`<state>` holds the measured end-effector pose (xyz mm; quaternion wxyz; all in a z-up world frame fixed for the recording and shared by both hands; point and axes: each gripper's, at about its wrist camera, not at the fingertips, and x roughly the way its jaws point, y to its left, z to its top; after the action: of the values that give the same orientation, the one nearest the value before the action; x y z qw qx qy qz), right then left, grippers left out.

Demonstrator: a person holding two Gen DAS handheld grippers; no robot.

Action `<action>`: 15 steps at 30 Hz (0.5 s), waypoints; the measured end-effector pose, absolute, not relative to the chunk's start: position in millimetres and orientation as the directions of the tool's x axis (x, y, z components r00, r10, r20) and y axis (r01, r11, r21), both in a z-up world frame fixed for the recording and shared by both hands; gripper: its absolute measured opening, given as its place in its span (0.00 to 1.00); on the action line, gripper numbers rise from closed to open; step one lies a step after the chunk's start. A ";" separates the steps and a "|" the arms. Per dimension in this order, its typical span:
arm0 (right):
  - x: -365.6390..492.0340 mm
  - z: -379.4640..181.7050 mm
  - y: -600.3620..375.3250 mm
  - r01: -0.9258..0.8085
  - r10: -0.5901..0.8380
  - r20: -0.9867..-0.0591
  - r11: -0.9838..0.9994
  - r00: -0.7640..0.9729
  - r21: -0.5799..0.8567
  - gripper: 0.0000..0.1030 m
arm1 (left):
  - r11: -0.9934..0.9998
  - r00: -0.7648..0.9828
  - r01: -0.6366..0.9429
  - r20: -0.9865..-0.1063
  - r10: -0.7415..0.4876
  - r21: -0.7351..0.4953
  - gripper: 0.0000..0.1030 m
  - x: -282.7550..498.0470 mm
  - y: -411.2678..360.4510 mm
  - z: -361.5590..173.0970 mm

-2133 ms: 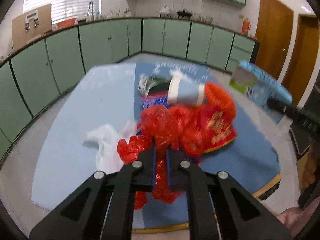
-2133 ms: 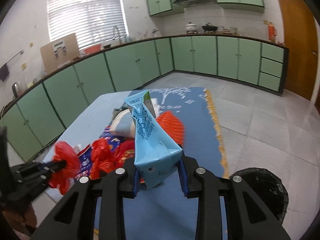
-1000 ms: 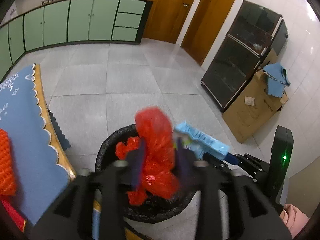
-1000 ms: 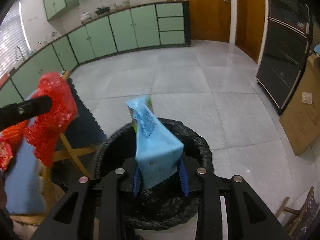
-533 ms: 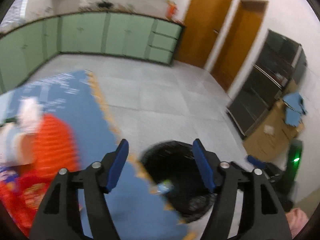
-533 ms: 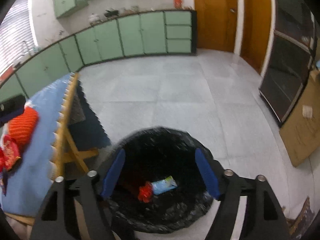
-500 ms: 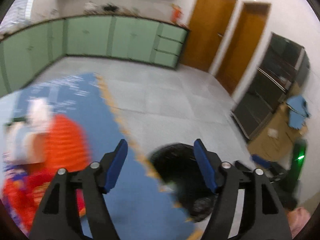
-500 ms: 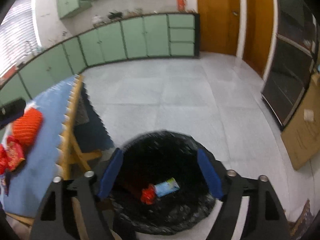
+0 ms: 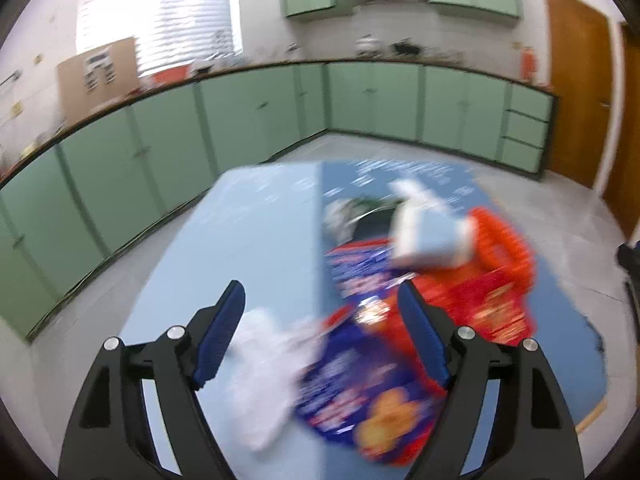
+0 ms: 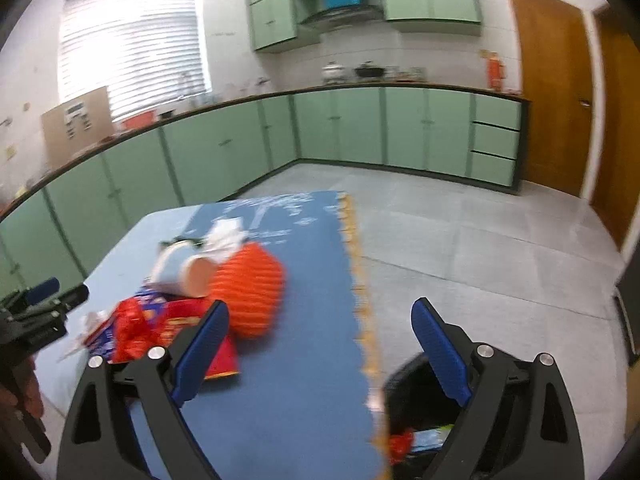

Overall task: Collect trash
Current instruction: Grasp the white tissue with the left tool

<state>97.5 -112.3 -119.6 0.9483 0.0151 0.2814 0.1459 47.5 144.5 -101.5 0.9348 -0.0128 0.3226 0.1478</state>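
Blue-clothed table [image 10: 304, 360], litter heaped on it: orange mesh [image 10: 250, 288], paper cup [image 10: 182, 268], red wrappers [image 10: 136, 328], white tissue [image 9: 264, 364]

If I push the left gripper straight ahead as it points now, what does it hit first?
Most likely the blue snack wrapper lying between the open jaws of the left gripper, with white tissue beside it. The frame is blurred, so depth is uncertain.

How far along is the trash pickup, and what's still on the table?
Done: a red wrapper and a blue carton lie in the black bin. In hand: nothing; left claw and right claw are both open. Left on the table: white tissue, blue snack bag, red packets, paper cup, orange net.
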 end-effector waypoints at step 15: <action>97.6 -125.2 -62.3 -0.324 0.284 -0.558 0.945 0.779 0.028 0.88 | 0.925 0.598 -0.379 -0.762 0.248 0.003 0.61 57.2 228.2 -170.0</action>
<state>97.6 -62.3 -125.2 0.9426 -0.0347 0.2902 0.1614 57.2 228.2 -170.0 0.8903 -0.0800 0.4122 0.1761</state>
